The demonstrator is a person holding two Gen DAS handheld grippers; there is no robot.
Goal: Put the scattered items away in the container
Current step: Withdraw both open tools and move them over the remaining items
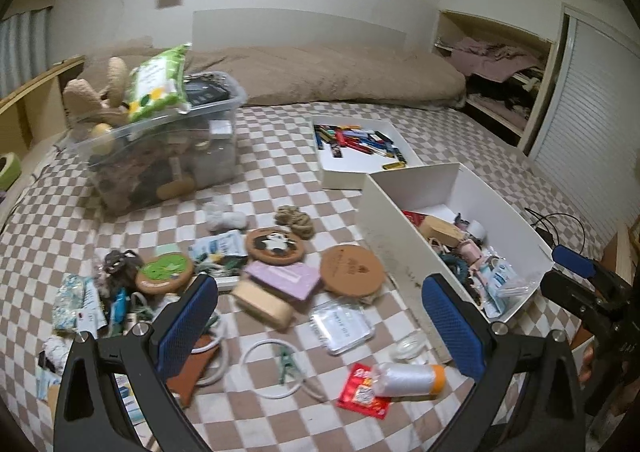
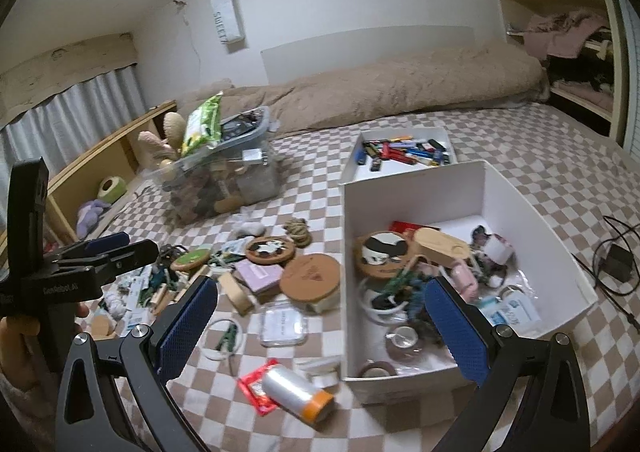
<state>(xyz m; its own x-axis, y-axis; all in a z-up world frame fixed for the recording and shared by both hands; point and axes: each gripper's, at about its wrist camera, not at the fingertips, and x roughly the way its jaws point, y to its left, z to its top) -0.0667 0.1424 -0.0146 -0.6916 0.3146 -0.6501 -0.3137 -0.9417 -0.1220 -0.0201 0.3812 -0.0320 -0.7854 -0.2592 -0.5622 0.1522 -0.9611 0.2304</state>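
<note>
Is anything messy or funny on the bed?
Yes. Lots of small things lie scattered on the checkered bedspread beside the white box, like a tipped-over white spool. The clear bin is overstuffed.

left gripper (image 1: 320, 316): jaws wide apart, empty, above checkered bedspread (image 1: 280, 155) | white box (image 1: 404, 236): right, part-filled | thread spool (image 1: 408, 375): lying on red packet (image 1: 362, 392) | right gripper (image 1: 576, 264): right edge

Both grippers are hanging wide open above the bed. Under the left gripper (image 1: 320, 326), scattered clutter is crowding the sheet. Under the right gripper (image 2: 322, 326), the white box (image 2: 420, 179) is sitting open-topped, its near wall standing between clutter and contents.
</note>
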